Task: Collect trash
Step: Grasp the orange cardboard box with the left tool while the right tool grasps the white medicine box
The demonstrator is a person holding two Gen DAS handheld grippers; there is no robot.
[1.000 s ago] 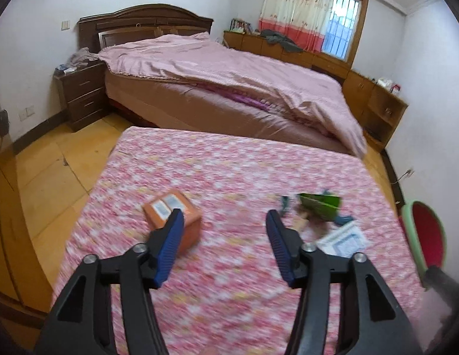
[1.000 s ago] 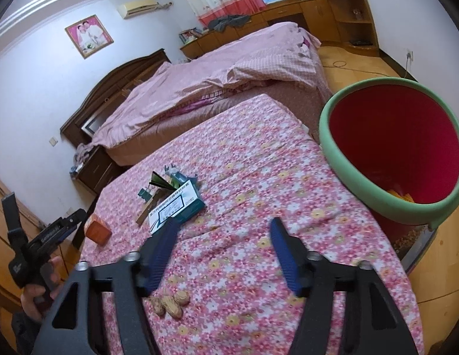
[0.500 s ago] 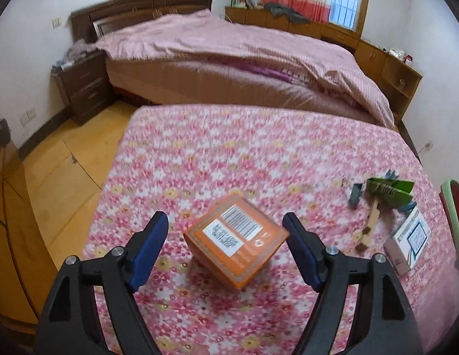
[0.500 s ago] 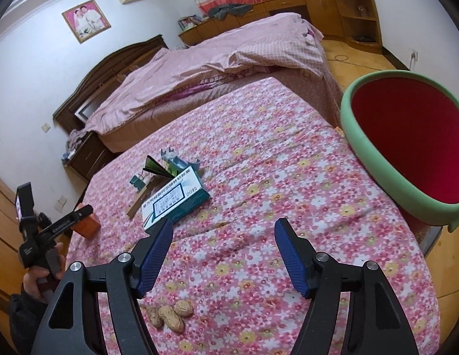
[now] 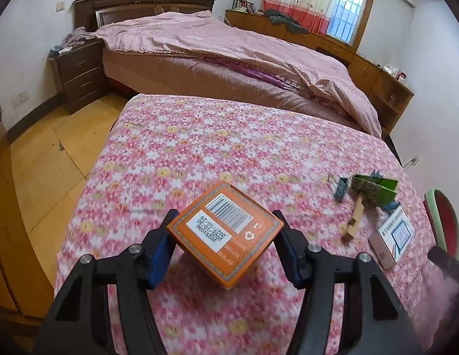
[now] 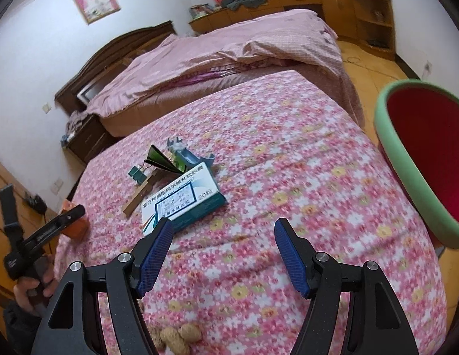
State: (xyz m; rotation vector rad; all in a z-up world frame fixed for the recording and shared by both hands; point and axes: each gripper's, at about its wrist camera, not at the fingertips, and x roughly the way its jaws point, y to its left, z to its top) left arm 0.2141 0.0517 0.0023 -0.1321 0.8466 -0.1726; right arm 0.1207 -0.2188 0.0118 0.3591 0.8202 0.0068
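Barely begun | left gripper [image 5: 225, 247] just closing onto orange box [image 5: 226, 236] | right gripper [image 6: 223, 256] wide, empty | medicine box [image 6: 182, 201], peanuts [image 6: 176, 334] still on table [image 6: 288, 148] | bin [image 6: 418, 177] awaits.

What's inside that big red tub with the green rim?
The red tub beside the flowery table shows only bare red wall inside. Its bottom falls outside the picture, so whether any trash lies there cannot be seen.

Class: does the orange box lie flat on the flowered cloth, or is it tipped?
Tipped. The orange box sits cornerwise between the left gripper fingers, barcode face tilted toward the camera, one corner lowest; whether it touches the cloth is unclear.
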